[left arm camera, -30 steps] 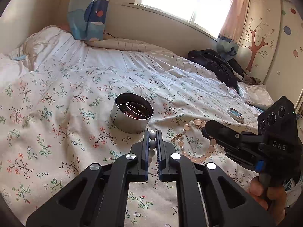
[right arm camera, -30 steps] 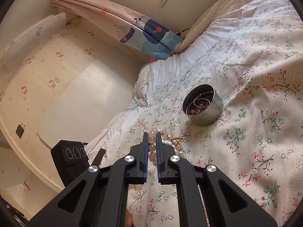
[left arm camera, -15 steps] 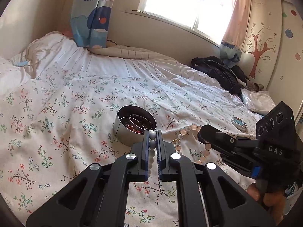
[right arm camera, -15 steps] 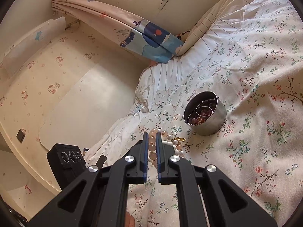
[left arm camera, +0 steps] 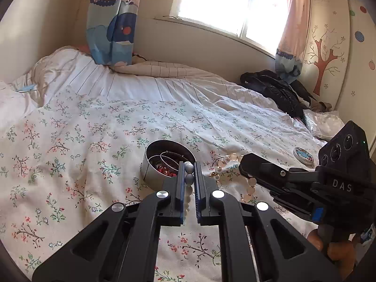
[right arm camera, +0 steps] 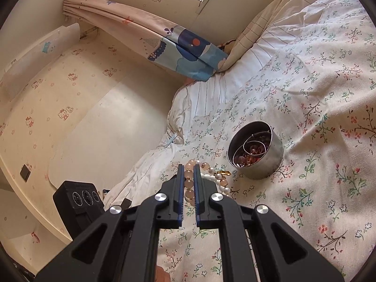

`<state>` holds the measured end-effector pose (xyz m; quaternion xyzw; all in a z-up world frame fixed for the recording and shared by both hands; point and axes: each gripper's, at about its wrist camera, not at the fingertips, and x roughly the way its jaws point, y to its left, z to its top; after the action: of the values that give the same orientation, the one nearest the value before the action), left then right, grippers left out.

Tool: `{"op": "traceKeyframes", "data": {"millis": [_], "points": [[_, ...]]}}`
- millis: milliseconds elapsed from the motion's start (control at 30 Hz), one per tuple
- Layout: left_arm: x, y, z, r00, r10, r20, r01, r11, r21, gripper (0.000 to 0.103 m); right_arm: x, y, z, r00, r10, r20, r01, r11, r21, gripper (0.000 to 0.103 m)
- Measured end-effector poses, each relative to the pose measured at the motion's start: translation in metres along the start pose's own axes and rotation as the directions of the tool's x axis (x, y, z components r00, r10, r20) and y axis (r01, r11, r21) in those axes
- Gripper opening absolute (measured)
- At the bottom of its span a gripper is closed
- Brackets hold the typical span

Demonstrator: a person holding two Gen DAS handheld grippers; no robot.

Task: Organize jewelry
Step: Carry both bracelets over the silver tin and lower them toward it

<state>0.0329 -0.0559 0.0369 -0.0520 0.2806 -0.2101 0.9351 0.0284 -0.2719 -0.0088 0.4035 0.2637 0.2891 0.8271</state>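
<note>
A round metal tin (left arm camera: 150,171) stands open on the flowered bedspread, with wire hoops and red beads inside. My left gripper (left arm camera: 189,164) is shut on grey pearl beads (left arm camera: 188,179) just in front of the tin's near rim; small white pearls hang below them. To its right, my right gripper (left arm camera: 246,166) grips a pink bead strand (left arm camera: 251,181). In the right wrist view that gripper (right arm camera: 188,166) is shut on the pink beads (right arm camera: 188,184); white pearls (right arm camera: 219,181) and a gold clasp (right arm camera: 223,172) trail toward the tin (right arm camera: 263,164).
A small round lid (left arm camera: 303,156) lies on the bedspread (left arm camera: 70,141) at the right. Dark clothes (left arm camera: 277,89) are piled at the far right by the wall. A curtain (left arm camera: 108,23) hangs behind the bed. The left gripper's camera housing (right arm camera: 77,199) shows at lower left.
Both grippers have carried their beads closer to the tin, which now sits nearer the fingertips in both views. The grips have not changed.
</note>
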Motion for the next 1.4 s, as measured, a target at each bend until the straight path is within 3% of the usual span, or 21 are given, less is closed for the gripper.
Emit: {"op": "traceKeyframes", "data": {"millis": [1400], "points": [[0.029,0.007,0.017,1.000,0.012,0.021,-0.011,1.000,-0.027,0.007,0.026,-0.009,0.028,0.999,0.003,0.035,-0.004,1.000,0.016,0.008]]}}
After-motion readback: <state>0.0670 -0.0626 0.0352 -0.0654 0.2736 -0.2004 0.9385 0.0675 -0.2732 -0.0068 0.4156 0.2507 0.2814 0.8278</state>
